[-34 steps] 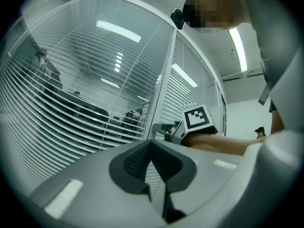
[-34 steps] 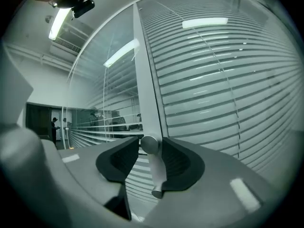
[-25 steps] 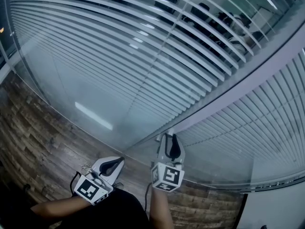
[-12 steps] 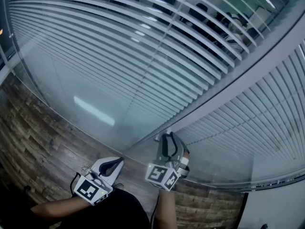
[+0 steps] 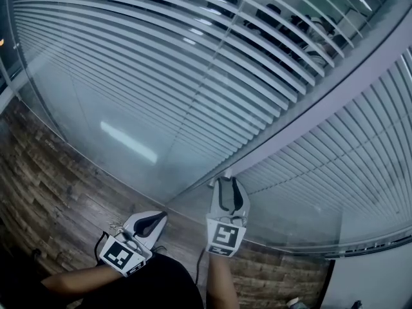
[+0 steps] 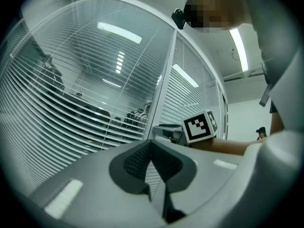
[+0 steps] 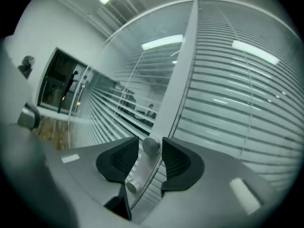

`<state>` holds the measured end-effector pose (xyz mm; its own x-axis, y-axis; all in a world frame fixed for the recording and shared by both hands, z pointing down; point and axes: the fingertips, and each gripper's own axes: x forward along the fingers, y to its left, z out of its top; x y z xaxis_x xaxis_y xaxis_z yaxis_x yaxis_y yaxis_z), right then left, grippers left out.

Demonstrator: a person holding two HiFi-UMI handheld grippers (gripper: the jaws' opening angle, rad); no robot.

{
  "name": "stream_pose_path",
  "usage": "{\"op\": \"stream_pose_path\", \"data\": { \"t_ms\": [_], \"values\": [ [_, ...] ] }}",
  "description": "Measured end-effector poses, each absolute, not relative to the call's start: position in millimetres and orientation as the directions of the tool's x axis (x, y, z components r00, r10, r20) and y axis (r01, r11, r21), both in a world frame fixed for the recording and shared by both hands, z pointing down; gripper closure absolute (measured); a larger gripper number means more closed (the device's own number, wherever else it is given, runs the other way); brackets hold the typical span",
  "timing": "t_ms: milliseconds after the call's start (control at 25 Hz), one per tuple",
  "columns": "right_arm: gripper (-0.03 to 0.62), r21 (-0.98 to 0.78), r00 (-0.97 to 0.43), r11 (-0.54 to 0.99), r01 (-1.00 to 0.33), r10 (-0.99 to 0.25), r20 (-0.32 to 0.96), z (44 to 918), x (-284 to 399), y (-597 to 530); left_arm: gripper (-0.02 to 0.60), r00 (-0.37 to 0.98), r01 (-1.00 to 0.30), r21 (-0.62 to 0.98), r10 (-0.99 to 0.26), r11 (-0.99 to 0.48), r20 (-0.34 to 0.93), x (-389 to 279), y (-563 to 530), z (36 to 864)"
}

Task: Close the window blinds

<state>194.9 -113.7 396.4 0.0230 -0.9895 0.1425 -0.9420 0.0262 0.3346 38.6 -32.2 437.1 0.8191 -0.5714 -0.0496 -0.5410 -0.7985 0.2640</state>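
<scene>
- Left blinds (image 5: 148, 56) behind far glass: slats tilted open, see-through, not closed yet; right blinds (image 5: 347, 159) look nearly shut.
- Knob (image 7: 151, 145) on post between right gripper (image 5: 226, 185) fingers, just been opening, loose round it.
- Left gripper (image 6: 151, 151) fingers closed, empty.

We see glossy, reflective glass (image 5: 129, 140) over smooth matt blinds (image 5: 193, 63), a brushed metal knob (image 7: 151, 145), and at seven o'clock a rough-grained wood-plank floor (image 5: 51, 185).

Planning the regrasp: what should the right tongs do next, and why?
Probably close on the knob and twist it: the right tongs have just been opening, the knob stands between them, and the blinds show open slats.
</scene>
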Motion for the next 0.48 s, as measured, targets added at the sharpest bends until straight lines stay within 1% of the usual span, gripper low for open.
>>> {"op": "stream_pose_path", "data": {
  "t_ms": [120, 320, 400, 480],
  "values": [
    [0.450, 0.183, 0.051, -0.034, -0.983, -0.995, 0.089, 393, 200, -112, 0.583, 0.822, -0.539, 0.255, -0.567, -0.803, -0.049, 40, -31, 439],
    [0.442, 0.013, 0.086, -0.085, -0.996, -0.992, 0.097, 397, 207, -115, 0.583, 0.819, -0.541, 0.252, -0.571, -0.803, -0.061, 41, -30, 430],
    [0.458, -0.064, 0.109, -0.115, -0.991, -0.990, 0.086, 396, 210, -115, 0.583, 0.814, -0.545, 0.266, -0.578, -0.795, -0.060, 37, -32, 429],
    [0.462, -0.102, 0.131, -0.139, -0.985, -0.988, 0.083, 399, 212, -116, 0.583, 0.810, -0.550, 0.272, -0.584, -0.789, -0.054, 35, -33, 433]
  ]
}}
